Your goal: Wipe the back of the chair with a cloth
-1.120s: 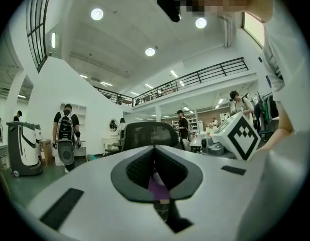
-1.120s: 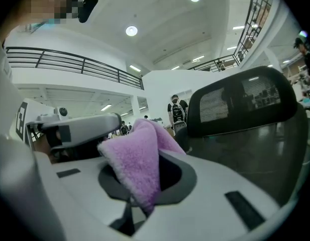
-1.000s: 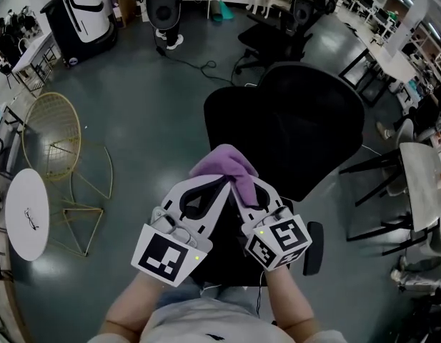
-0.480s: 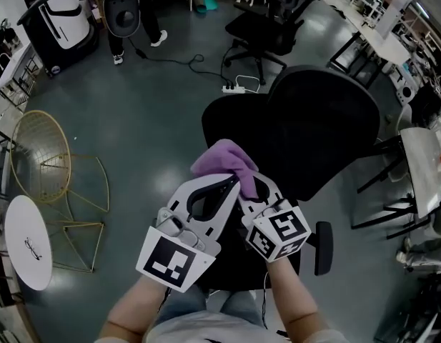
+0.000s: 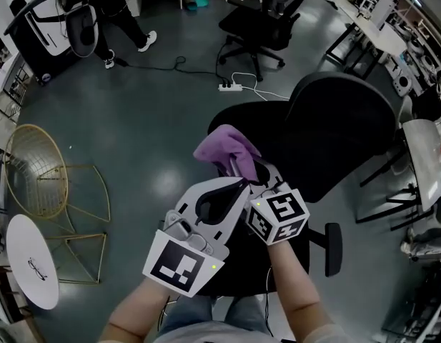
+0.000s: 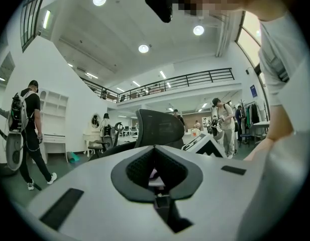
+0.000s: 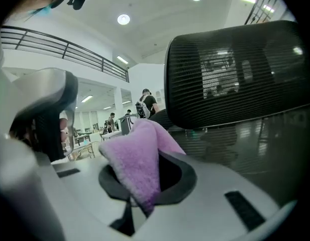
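Note:
A black mesh-backed office chair stands in front of me, its backrest (image 5: 345, 131) to the right and its seat (image 5: 238, 116) under the cloth. A purple cloth (image 5: 226, 148) hangs from my right gripper (image 5: 244, 170), which is shut on it above the seat. In the right gripper view the cloth (image 7: 137, 159) bulges out of the jaws and the backrest (image 7: 235, 79) fills the upper right, apart from it. My left gripper (image 5: 236, 186) sits right beside the right one, shut, with its tip next to the cloth. The left gripper view shows its jaws closed and the backrest (image 6: 160, 129) beyond.
A gold wire chair (image 5: 41, 170) and a small white round table (image 5: 31, 270) stand at left. A power strip with cable (image 5: 231, 86) lies on the floor beyond the chair. Another black office chair (image 5: 259, 20) and a walking person (image 5: 113, 6) are farther back. Desks (image 5: 427, 156) line the right side.
Both grippers and the cloth have shifted slightly forward and up in view, closer to the backrest. The person in the background has walked left. Both grippers stay shut.

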The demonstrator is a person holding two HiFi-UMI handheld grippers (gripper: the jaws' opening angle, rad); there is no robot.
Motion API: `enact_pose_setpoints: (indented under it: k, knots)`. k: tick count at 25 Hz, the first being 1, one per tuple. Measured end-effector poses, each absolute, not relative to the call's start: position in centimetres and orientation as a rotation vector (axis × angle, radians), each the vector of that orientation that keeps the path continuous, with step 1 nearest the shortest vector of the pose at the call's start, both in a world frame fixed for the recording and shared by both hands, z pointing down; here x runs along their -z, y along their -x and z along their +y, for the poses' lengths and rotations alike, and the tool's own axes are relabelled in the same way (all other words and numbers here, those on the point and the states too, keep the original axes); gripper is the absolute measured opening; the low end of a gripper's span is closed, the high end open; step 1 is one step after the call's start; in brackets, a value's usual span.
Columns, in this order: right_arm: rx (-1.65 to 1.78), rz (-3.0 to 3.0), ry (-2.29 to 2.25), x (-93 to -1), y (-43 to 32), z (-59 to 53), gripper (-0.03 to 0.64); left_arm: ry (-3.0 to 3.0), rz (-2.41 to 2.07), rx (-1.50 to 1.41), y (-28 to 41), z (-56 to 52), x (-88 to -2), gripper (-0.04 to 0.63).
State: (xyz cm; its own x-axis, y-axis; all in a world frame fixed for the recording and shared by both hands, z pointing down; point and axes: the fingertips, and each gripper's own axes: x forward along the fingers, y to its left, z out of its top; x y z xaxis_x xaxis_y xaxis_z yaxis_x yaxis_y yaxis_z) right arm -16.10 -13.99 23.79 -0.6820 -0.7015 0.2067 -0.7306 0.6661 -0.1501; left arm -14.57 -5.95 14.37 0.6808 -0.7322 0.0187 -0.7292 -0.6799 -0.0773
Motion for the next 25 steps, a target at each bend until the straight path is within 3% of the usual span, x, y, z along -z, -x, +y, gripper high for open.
enact_pose_setpoints:
  k: [14,25]
  knots:
    - [-0.270,-2.682,-1.217,-24.1,16.7,-17.6,0.048,2.832,1.255,0.082,16.5,-6.8,-15.4,0.014]
    - [-0.094,-2.608,-1.211,-25.0,12.3,-18.9,0.048,2.812,1.292,0.104,12.8,-6.9,-16.2,0.014]
